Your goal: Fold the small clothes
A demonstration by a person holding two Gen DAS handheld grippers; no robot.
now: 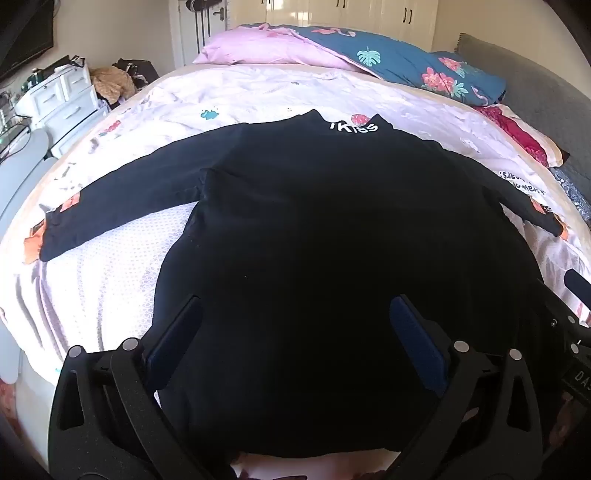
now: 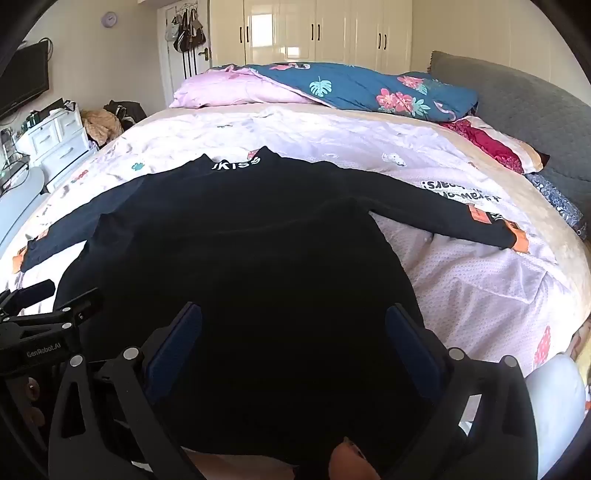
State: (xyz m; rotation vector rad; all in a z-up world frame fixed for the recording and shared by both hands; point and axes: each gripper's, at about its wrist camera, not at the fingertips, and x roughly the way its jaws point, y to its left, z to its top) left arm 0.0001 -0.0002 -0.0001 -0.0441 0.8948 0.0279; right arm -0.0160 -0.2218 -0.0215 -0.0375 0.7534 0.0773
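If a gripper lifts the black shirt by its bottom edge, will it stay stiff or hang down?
The black shirt probably hangs limp: it lies flat and follows the soft bedsheet. Its spread sleeves would likely trail and drag. It looks thin, so probably light.

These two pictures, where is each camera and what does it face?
Left wrist: sits on the left gripper, facing the black top across the bed; its open fingers show.
Right wrist: sits on the right gripper, same direction; open fingers show, left gripper at its left edge.
Shared: top, blue floral quilt, wardrobe.
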